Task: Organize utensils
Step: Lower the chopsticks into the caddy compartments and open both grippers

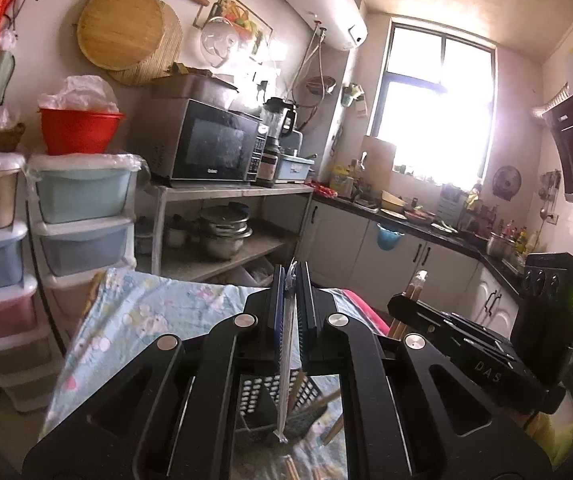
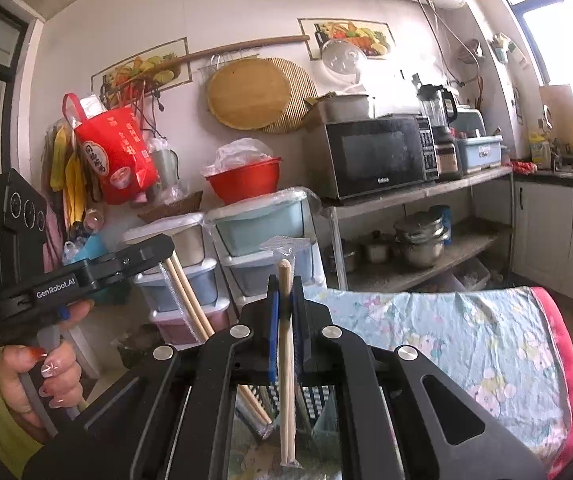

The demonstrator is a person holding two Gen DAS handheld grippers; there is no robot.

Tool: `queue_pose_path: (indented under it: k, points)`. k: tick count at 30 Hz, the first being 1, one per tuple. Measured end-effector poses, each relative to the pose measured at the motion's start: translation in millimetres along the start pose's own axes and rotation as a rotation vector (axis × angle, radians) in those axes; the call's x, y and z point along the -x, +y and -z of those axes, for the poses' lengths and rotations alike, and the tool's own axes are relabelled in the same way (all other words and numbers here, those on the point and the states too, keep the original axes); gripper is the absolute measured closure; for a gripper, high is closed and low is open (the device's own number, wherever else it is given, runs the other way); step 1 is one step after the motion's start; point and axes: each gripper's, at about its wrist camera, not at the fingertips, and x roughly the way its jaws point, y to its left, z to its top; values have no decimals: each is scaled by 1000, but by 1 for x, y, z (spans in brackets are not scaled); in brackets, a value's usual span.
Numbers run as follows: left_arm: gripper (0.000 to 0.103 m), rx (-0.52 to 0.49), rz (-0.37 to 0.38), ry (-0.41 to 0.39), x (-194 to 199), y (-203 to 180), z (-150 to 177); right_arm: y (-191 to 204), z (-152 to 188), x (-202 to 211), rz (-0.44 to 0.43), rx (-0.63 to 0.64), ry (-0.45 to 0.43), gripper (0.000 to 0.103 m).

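Nearest the left wrist lens, the black left gripper (image 1: pixel 291 280) has its fingers pressed together on a clear plastic sleeve of wooden chopsticks (image 1: pixel 284 364), seen edge-on as a thin pale strip hanging down between the linkage arms. In the right wrist view the same sleeve (image 2: pixel 184 296) slants down from that gripper (image 2: pixel 158 246), and two sticks show inside it. The black right gripper (image 2: pixel 285 292) is likewise clamped on a second clear-wrapped pair of pale wooden chopsticks (image 2: pixel 286 360), held upright, its lower end reaching toward the bottom of the frame.

Below both grippers sits a dark perforated plastic utensil basket (image 1: pixel 254 396); the gripper bodies cover most of it, so its shape and contents are hard to make out. Loose stick ends show near the bottom edge of the left view, cut off by the frame. The person's left hand (image 2: pixel 42 376), with painted nails, grips the left handle; the right hand is out of view.

The work surface is covered by a light blue floral cloth (image 2: pixel 446 332) with a pink border. Behind it stand stacked pastel plastic drawers (image 1: pixel 82 216) topped by a red plastic bowl (image 1: pixel 80 130), and a shelf carrying a black microwave oven (image 1: pixel 206 144) with steel pots underneath. A window (image 1: pixel 434 108) glares white, washing out the cluttered counter below it.
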Motion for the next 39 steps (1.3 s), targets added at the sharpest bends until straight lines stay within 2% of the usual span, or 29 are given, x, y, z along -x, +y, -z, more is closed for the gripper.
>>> queue_pose_path:
  k: [14,25,39]
  points:
    - [100,10,-79,-19,-14,28,-9,3,-5,-36,-9,20,-30,97]
    - [100,50,-95,47,-40,48,13,-4,6,-63,8,-3,-12,97]
    - [100,66,-105,117,-70,60,41,-13,32,-96,43,-24,68,96]
